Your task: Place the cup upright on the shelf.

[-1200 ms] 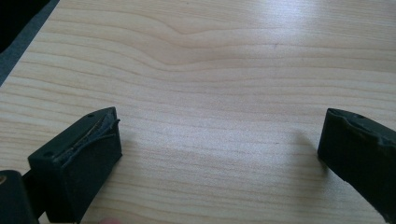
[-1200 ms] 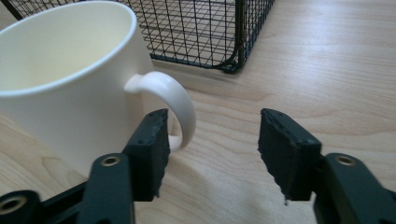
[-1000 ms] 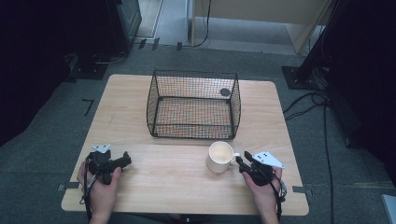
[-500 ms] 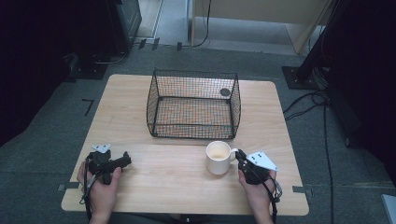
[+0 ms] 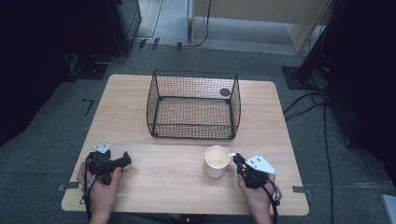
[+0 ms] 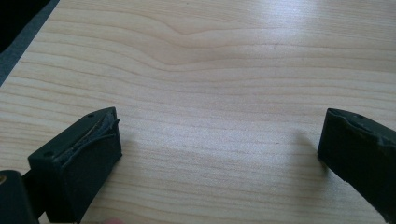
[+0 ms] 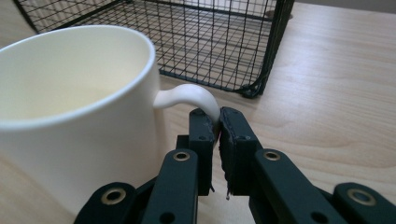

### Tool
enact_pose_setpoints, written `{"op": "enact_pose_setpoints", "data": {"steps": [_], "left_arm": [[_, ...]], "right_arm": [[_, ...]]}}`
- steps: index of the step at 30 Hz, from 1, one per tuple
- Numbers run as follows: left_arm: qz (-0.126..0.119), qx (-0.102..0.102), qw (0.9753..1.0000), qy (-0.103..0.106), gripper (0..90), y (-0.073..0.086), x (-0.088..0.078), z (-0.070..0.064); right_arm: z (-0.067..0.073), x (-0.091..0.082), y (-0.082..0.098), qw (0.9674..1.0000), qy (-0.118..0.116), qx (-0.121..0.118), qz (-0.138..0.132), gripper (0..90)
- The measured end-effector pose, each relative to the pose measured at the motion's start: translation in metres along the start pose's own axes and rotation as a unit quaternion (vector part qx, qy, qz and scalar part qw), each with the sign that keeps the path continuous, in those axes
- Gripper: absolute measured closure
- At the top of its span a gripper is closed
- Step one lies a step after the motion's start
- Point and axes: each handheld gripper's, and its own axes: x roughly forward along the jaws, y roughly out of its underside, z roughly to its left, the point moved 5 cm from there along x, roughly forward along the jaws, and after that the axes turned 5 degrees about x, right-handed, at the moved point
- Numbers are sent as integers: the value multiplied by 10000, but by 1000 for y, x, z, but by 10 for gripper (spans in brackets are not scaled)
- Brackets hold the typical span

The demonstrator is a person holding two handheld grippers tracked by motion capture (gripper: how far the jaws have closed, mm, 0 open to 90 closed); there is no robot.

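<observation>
**Desk:** Where is the mug and who has it?

**Me:** The cream mug [image 5: 216, 161] stands upright on the table [image 5: 177, 186], just in front of the wire basket [image 5: 194, 105] and apart from it. My right tool [image 7: 218, 122] has just been closing, and its jaws now pinch the mug's handle [image 7: 191, 94] between the pads, as the right gripper view shows. From the high view I see the same tool [image 5: 239, 162] at the mug's right side.

**Desk:** So how far along are you?

**Me:** The grasp looks made; the lift is not. The mug's base sits on the wood and the basket holds nothing but a small dark disc [image 5: 225, 92] on its far wall. I judge the carry and the set-down into the basket remain.

**Desk:** And the other hand?

**Me:** My left tool [image 6: 219, 140] rests near the table's near-left corner, jaws spread wide over bare wood, gripping nothing.
</observation>
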Motion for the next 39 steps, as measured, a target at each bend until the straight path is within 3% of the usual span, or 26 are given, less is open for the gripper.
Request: {"op": "enact_pose_setpoints", "data": {"steps": [2,4,6,8,10,13,21,23,24,25,26,28,33,34,37,39], "left_arm": [[1,1,10000,1,0,0,0,0],[1,5,10000,1,0,0,0,0],[0,5,10000,0,0,0,0,0],[0,5,10000,0,0,0,0,0],[0,5,10000,1,0,0,0,0],[0,6,10000,1,0,0,0,0],[-5,16,10000,16,0,0,0,-2],[-4,16,10000,17,0,0,0,-2],[-4,16,10000,17,0,0,0,-2],[-4,19,10000,15,0,0,0,-2],[-4,19,10000,15,0,0,0,-2],[-5,18,10000,15,0,0,0,-2],[-5,17,10000,17,0,0,0,-2],[-5,16,10000,16,0,0,0,-2],[-5,16,10000,17,0,0,0,-2],[-5,18,10000,16,0,0,0,-2]], "right_arm": [[-2,-6,3,9995,-274,-70,149,816],[-2,-8,4,9991,-387,-108,160,806],[-1,-12,4,9967,-768,-216,139,759],[2,-13,4,9952,-931,-260,151,745],[3,-12,4,9946,-985,-302,136,720],[4,-9,2,9946,-998,-286,56,608],[11,-12,3,9914,-1208,-476,136,636],[16,-13,5,9882,-1409,-563,194,642],[16,-13,5,9882,-1409,-563,194,642],[21,-13,6,9853,-1560,-651,241,645],[21,-13,6,9853,-1560,-651,241,645],[31,-13,7,9804,-1793,-758,313,667],[41,-13,5,9769,-1939,-813,371,709],[46,-12,4,9742,-2055,-855,382,676],[52,-11,4,9721,-2137,-872,412,639],[57,-9,4,9707,-2166,-958,416,706]]}}
